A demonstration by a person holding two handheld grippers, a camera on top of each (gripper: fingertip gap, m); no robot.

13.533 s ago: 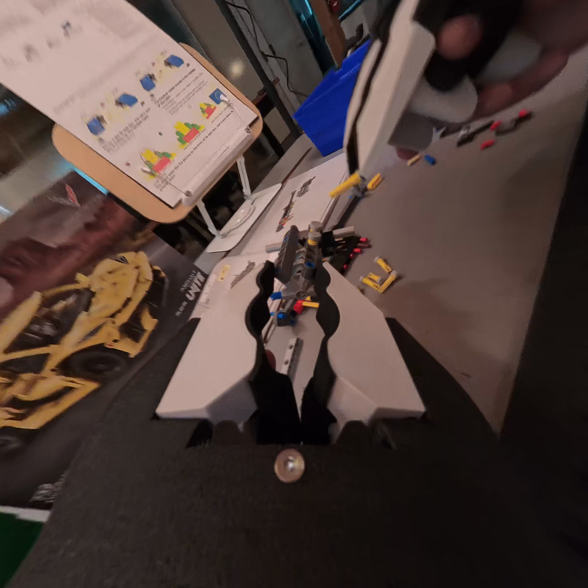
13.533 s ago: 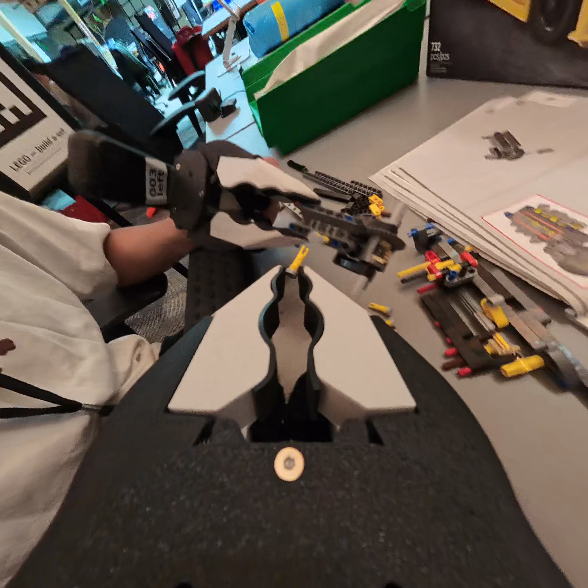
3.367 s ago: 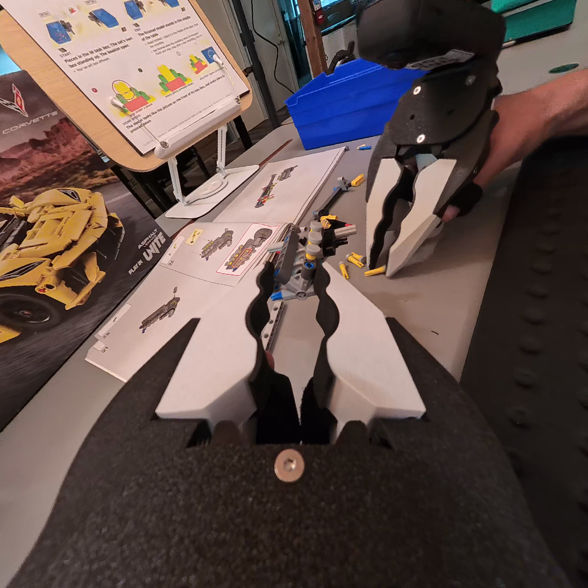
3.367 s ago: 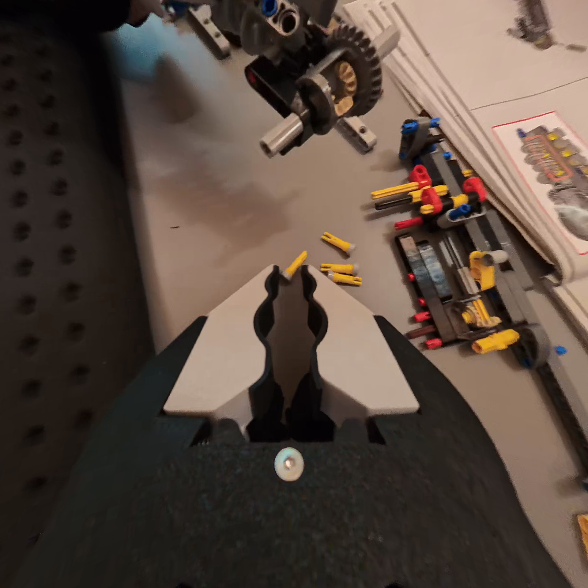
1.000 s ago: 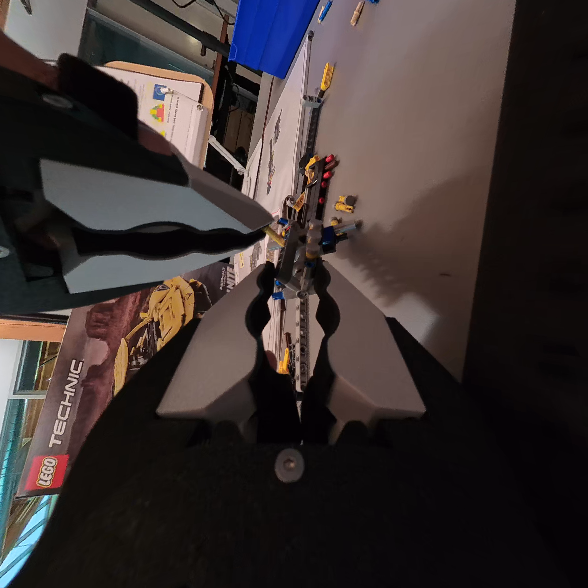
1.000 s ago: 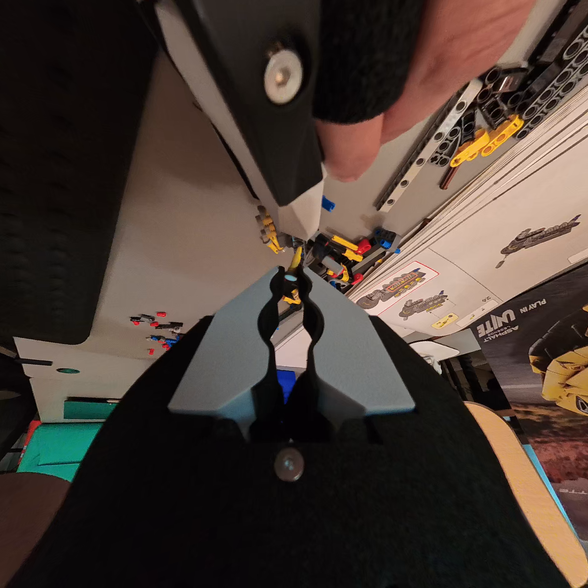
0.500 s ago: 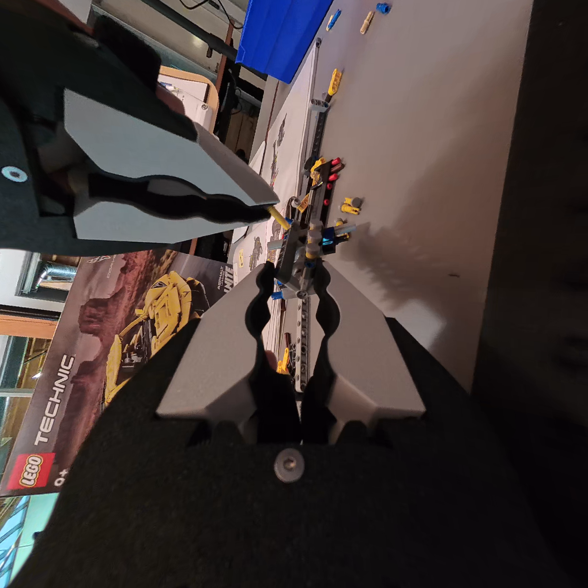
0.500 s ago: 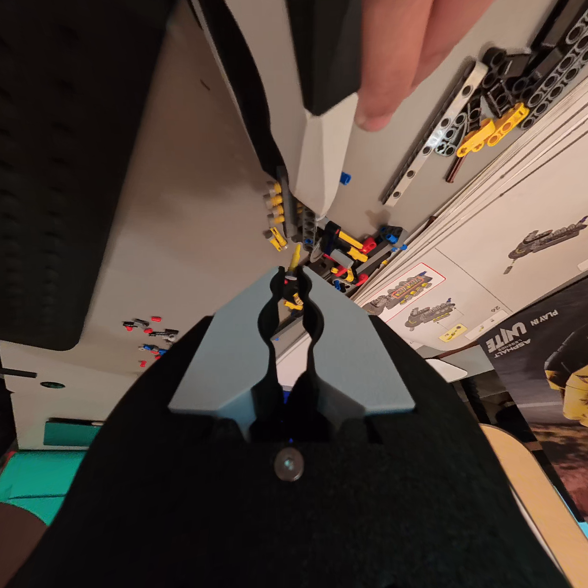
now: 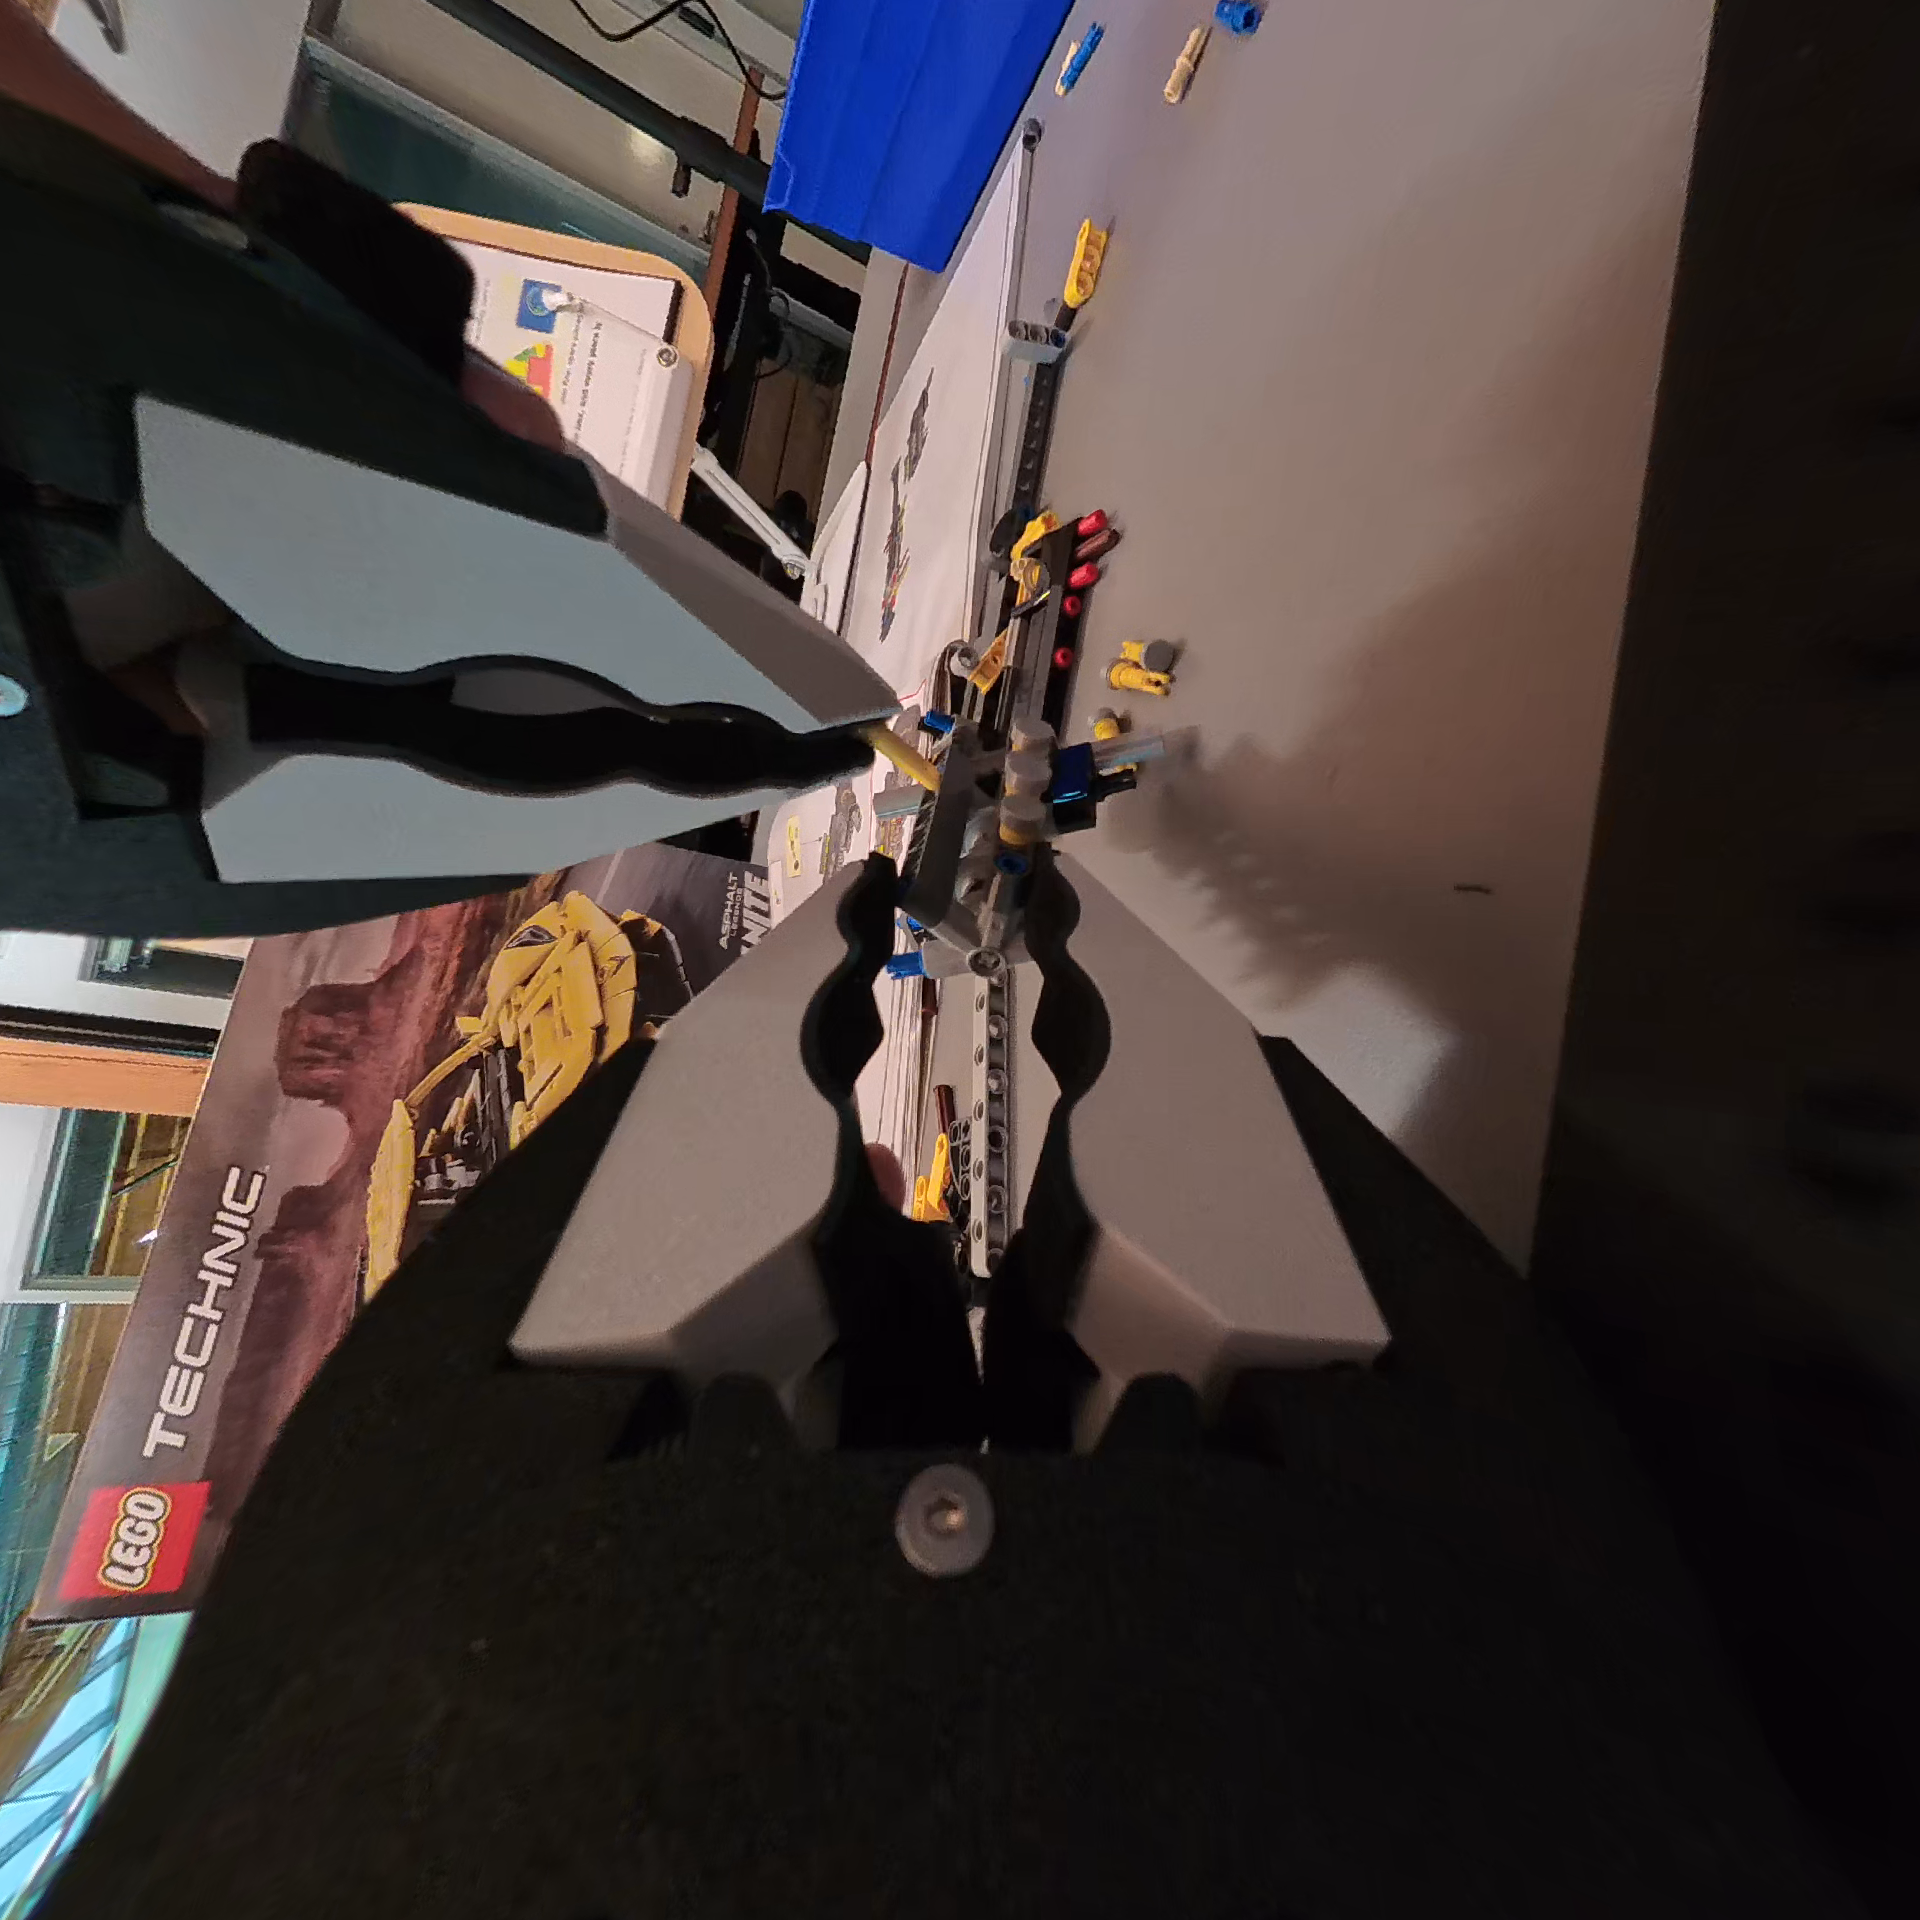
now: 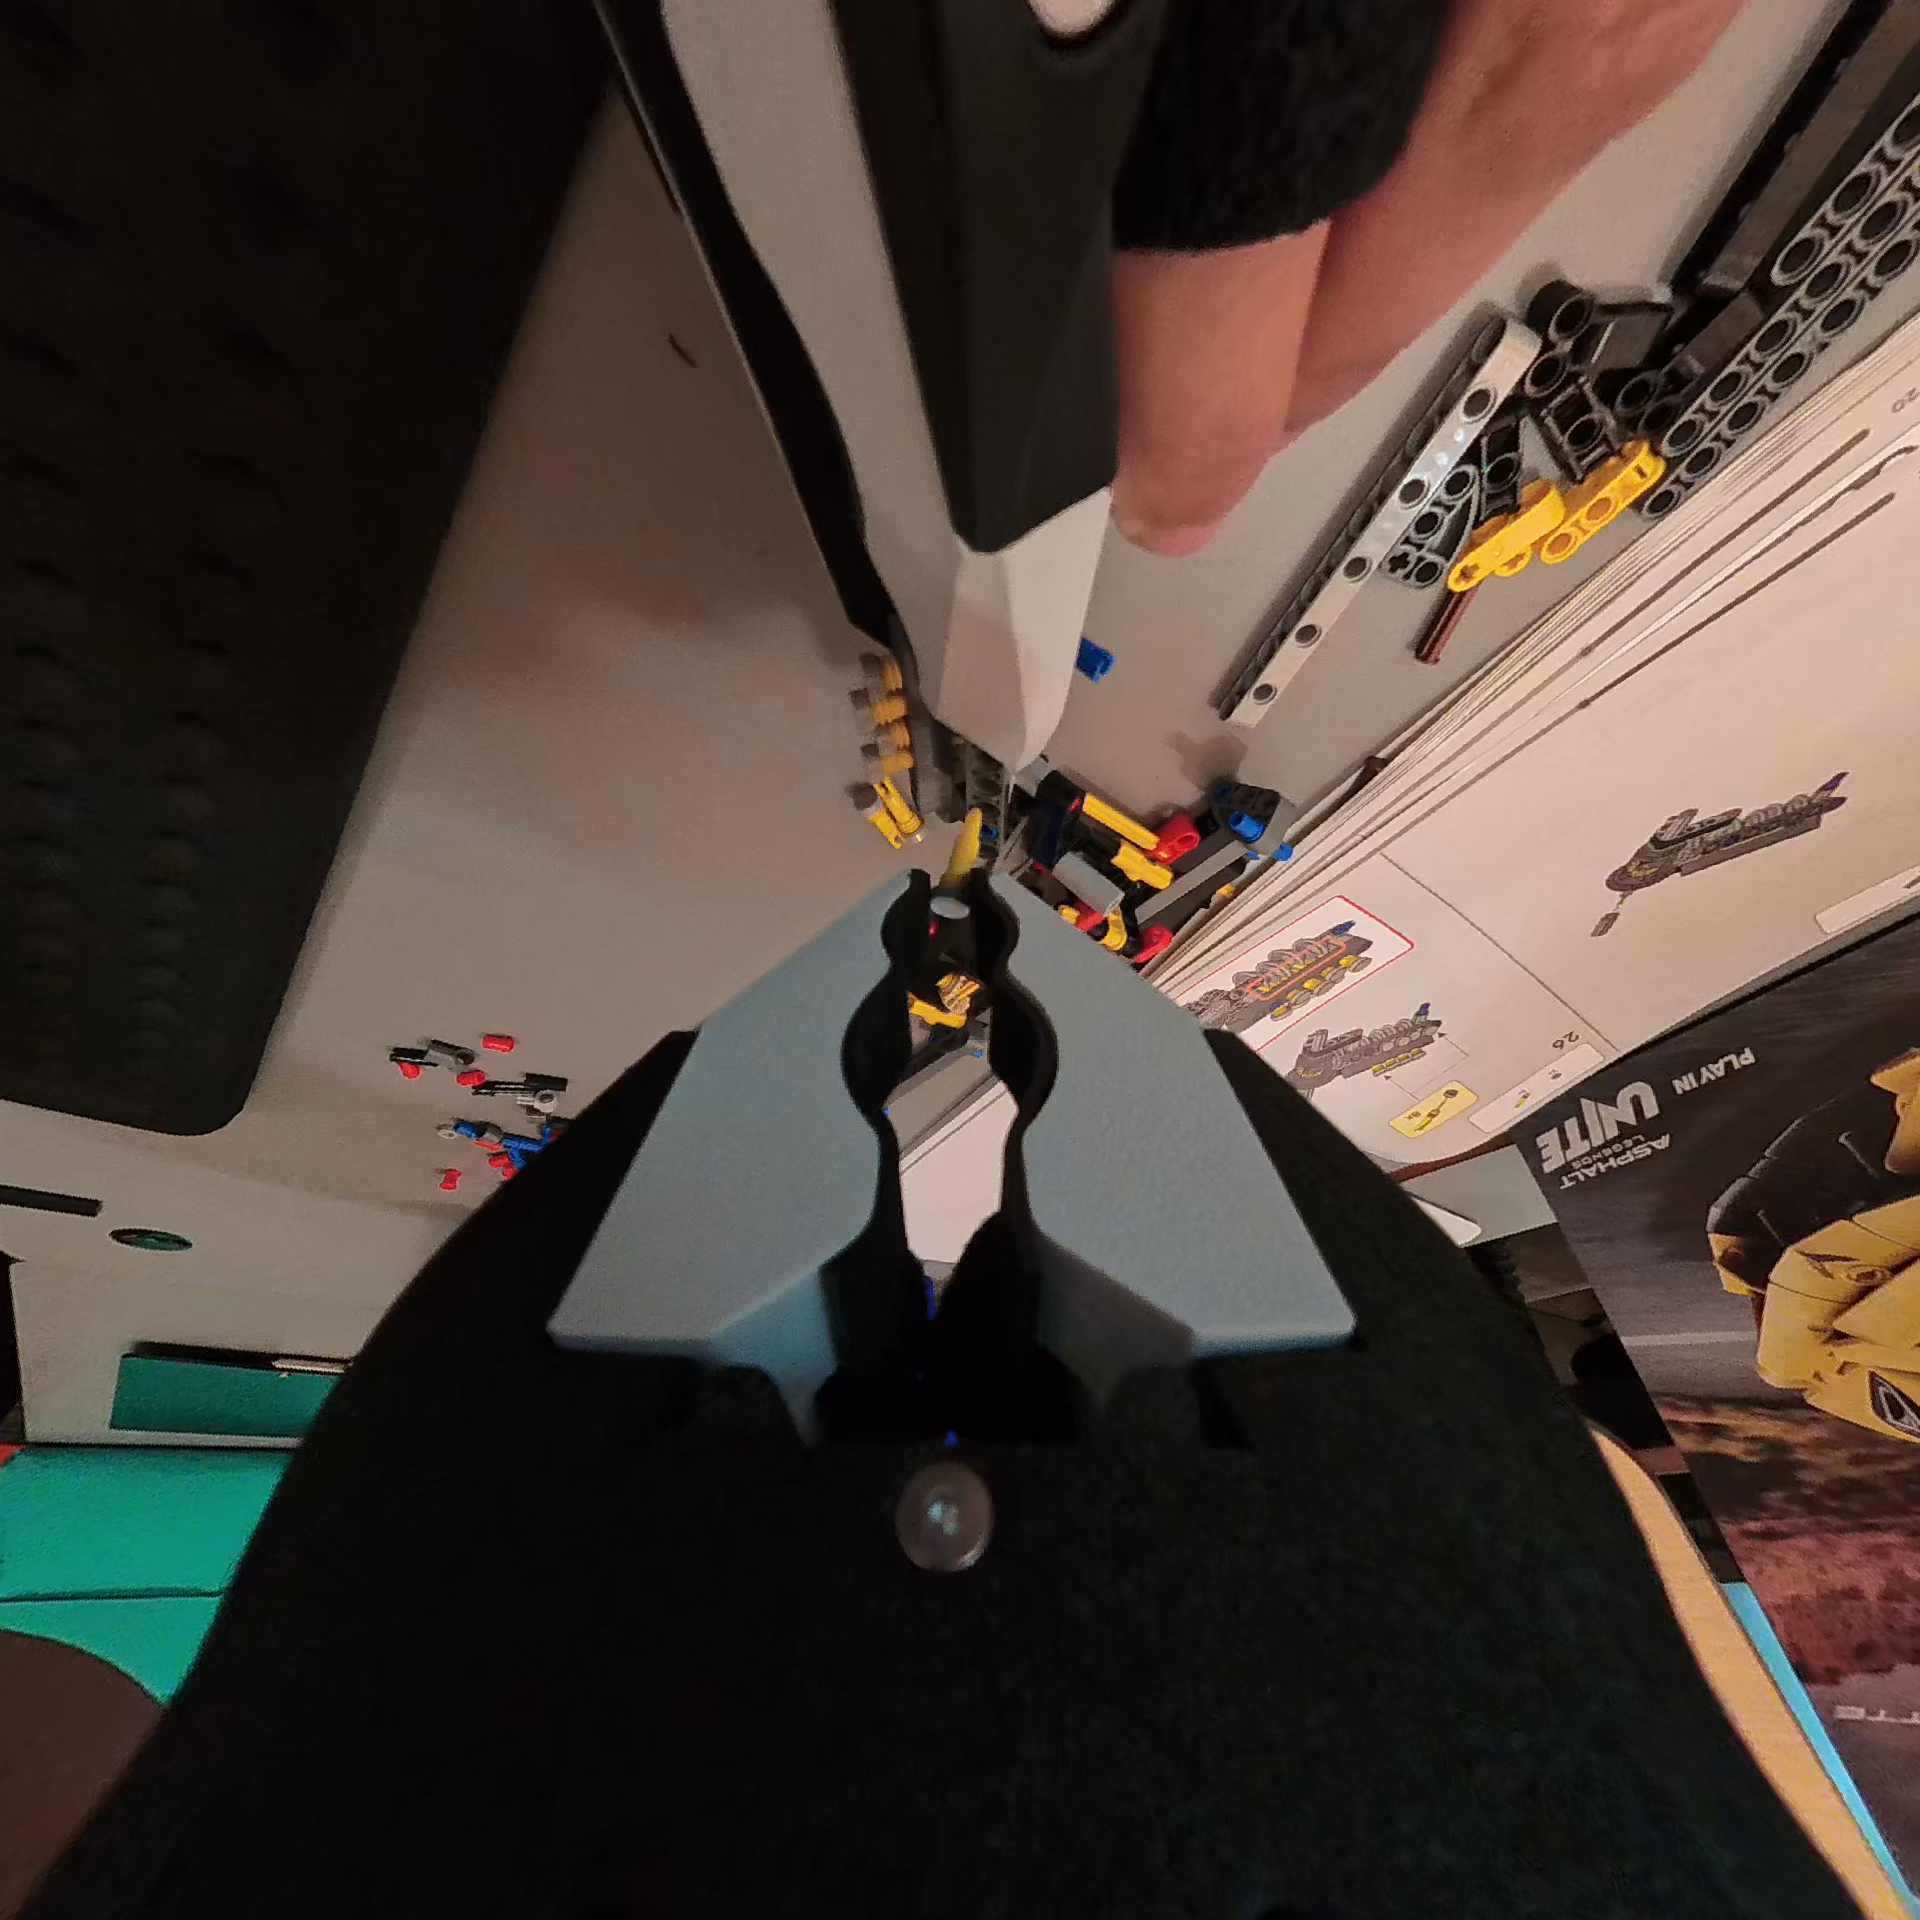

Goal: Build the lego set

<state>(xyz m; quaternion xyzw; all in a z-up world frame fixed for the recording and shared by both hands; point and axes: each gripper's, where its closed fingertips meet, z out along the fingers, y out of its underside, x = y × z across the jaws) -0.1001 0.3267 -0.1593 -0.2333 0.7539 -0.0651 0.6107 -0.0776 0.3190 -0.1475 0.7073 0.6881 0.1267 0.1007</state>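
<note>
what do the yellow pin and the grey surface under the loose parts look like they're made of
The yellow pin, held in the right tool, looks like moulded plastic: uniform saturated colour, smooth, slightly glossy. The table seems a matte grey laminate or plastic top: even tone, soft diffuse shadows, no grain. The pictures cannot settle which.

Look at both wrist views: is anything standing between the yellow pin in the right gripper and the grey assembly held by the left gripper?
Nothing visible. The yellow pin, pinched in the right gripper, points at the grey assembly held by the left gripper, with only air between.
</note>
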